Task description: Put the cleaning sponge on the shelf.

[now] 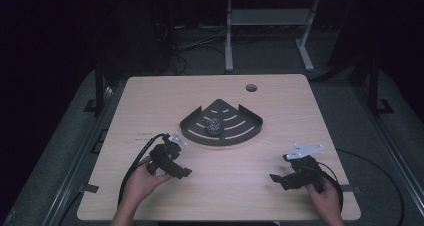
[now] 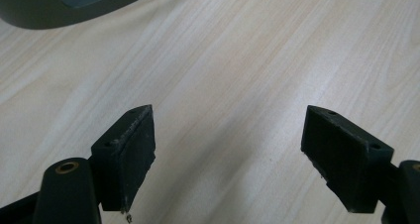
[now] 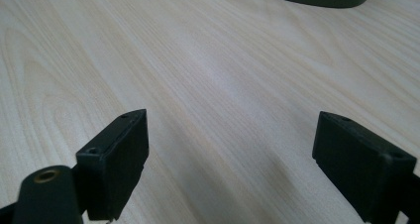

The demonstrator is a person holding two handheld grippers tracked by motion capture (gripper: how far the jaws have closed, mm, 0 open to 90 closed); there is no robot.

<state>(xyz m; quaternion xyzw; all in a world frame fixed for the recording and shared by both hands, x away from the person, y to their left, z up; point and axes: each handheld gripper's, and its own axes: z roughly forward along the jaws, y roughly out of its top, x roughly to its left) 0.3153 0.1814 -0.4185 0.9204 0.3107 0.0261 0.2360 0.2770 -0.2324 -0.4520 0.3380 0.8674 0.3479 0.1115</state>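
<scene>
Left hand (image 1: 142, 178) entering from 6 o'clock, forearm angled toward 1 o'clock, wrapped around black two-jaw left gripper (image 1: 184, 172) with grey three-cornered plate on top; jaws pointing toward 4 o'clock, spread wide with nothing between them, pads (image 2: 130, 154) bare. Right hand (image 1: 326, 198) at 5 o'clock, gripping matching black right gripper (image 1: 276, 180); jaws pointing toward 9 o'clock, likewise spread wide, pads (image 3: 119, 162) bare. Black cable trailing from each gripper.

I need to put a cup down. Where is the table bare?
Bare: the table left and right of the corner shelf, and the near strip between the left hand-held gripper and right hand-held gripper. Crowded: the shelf, holding a dark ball.
</scene>
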